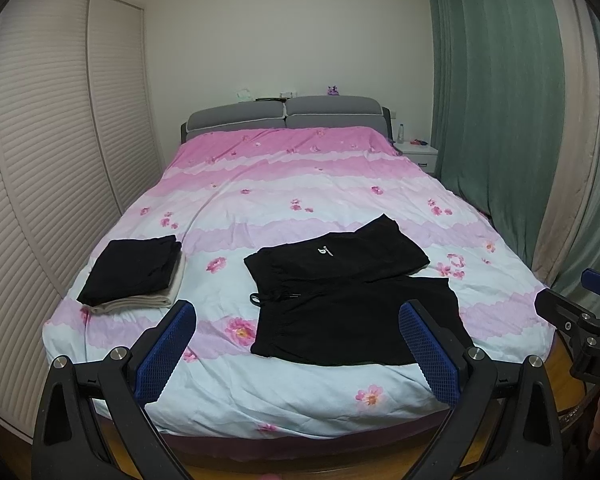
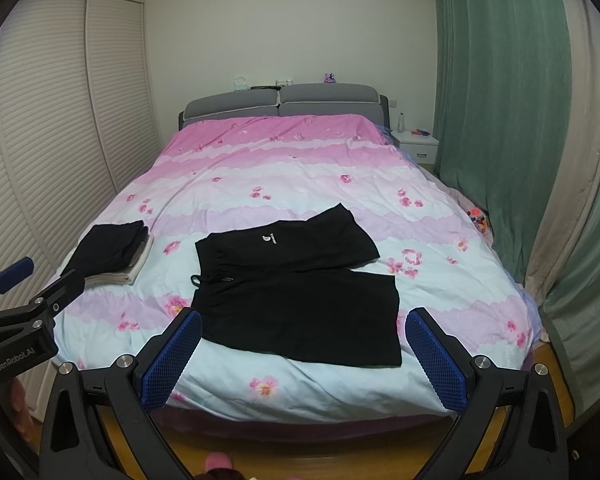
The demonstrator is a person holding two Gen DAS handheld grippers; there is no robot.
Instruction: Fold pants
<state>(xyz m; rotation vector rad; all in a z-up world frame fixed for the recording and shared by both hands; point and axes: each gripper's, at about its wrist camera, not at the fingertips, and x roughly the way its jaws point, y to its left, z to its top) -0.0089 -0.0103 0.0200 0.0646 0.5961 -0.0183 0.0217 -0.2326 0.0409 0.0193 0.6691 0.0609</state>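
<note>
Black pants (image 1: 352,292) (image 2: 296,280) lie spread flat near the foot of the bed, waistband to the left, a small white logo on the far leg. A black drawstring loop pokes out at the waistband. My left gripper (image 1: 300,328) hovers open in front of the bed's foot edge, holding nothing. My right gripper (image 2: 304,336) is open too, held short of the pants' near edge. In the left wrist view the right gripper (image 1: 580,304) shows at the right edge. In the right wrist view the left gripper (image 2: 16,288) shows at the left edge.
A stack of folded black and beige garments (image 1: 134,274) (image 2: 110,252) sits on the bed's left side. The floral pink and white bedspread (image 1: 292,184) covers the bed. A louvered wardrobe (image 1: 52,160) stands left, green curtains (image 1: 500,100) and a white nightstand (image 1: 420,156) right.
</note>
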